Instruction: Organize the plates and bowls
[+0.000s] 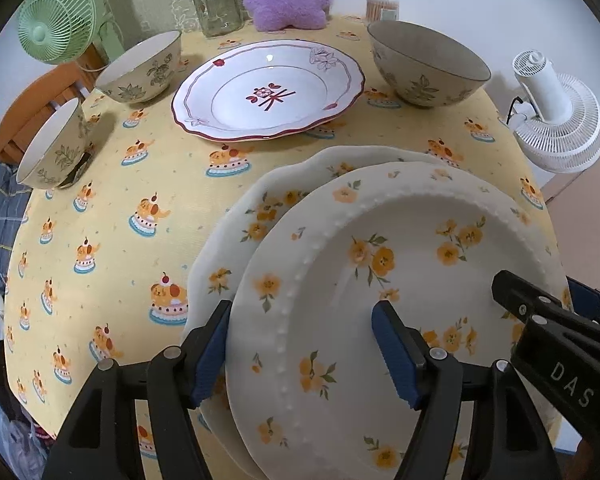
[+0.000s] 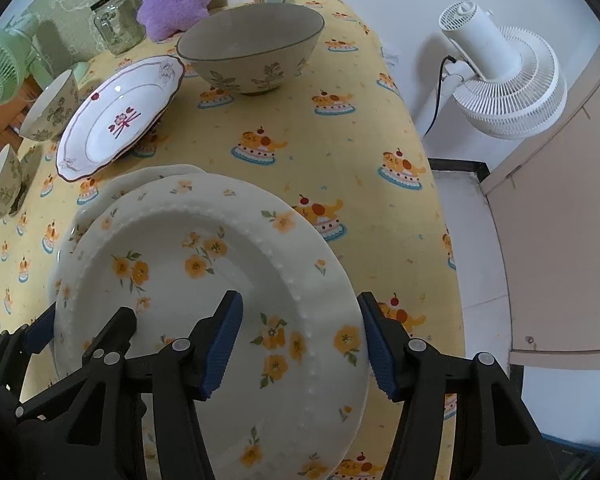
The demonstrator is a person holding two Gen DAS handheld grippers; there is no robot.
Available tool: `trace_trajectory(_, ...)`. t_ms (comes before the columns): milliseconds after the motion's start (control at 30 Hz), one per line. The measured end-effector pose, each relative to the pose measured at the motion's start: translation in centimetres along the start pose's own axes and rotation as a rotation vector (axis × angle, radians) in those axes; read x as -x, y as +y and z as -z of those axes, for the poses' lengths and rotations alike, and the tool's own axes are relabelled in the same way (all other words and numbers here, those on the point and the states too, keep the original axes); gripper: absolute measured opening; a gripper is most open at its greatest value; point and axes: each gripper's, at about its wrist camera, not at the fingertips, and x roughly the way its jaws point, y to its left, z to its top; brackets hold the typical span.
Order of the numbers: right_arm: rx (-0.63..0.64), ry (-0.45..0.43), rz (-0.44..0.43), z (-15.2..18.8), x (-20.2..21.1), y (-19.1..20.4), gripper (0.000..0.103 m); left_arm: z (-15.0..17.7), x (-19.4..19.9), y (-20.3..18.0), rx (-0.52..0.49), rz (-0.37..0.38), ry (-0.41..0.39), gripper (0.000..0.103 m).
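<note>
Straddling opposite rims of the beaded floral plate [image 1: 400, 280], stacked on a scalloped plate [image 1: 236, 216] near the worktop [image 1: 112, 208] edge, left tongs [image 1: 300, 348] and right tongs [image 2: 300, 344] both apart, gripping nothing; likely handling stiff, glazed-slippery, fragile, best pinched by the rim

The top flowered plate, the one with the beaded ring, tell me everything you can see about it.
The top flowered plate is glossy cream ceramic with orange blossoms and a raised beaded ring. It lies on a similar scalloped plate, shifted off-centre. The left tool straddles one rim, the right tool the opposite; neither visibly pinches.
</note>
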Motion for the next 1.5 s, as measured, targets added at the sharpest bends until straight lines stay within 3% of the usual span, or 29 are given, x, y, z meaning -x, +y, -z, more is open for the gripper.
trace_trajectory(133,0.010,-0.004,-0.003,0.0,0.1,0.2,0.062,0.2,-0.1,-0.7,-0.032,-0.063,-0.003,0.073)
trace_trajectory(367,0.023,-0.010,-0.015,0.1,0.2,0.3,0.062,0.1,0.1,-0.6,-0.024,-0.098,-0.003,0.073)
trace_trajectory(667,0.041,-0.040,0.002,1.2,2.0,-0.2,0.061,0.6,1.6,0.3,-0.003,-0.022,-0.008,0.079)
trace_trajectory(733,0.051,-0.047,-0.003,1.6,2.6,-0.3,0.045,0.7,1.9,0.3,-0.007,-0.012,-0.013,0.080)
trace_trajectory(767,0.050,-0.043,-0.004,1.7,2.6,-0.4,0.043,0.8,2.0,0.3,-0.008,-0.006,-0.015,0.080)
trace_trajectory(1500,0.031,-0.015,0.003,0.8,1.3,1.4,0.043,0.7,2.3,2.3,0.031,0.001,-0.023,0.081)
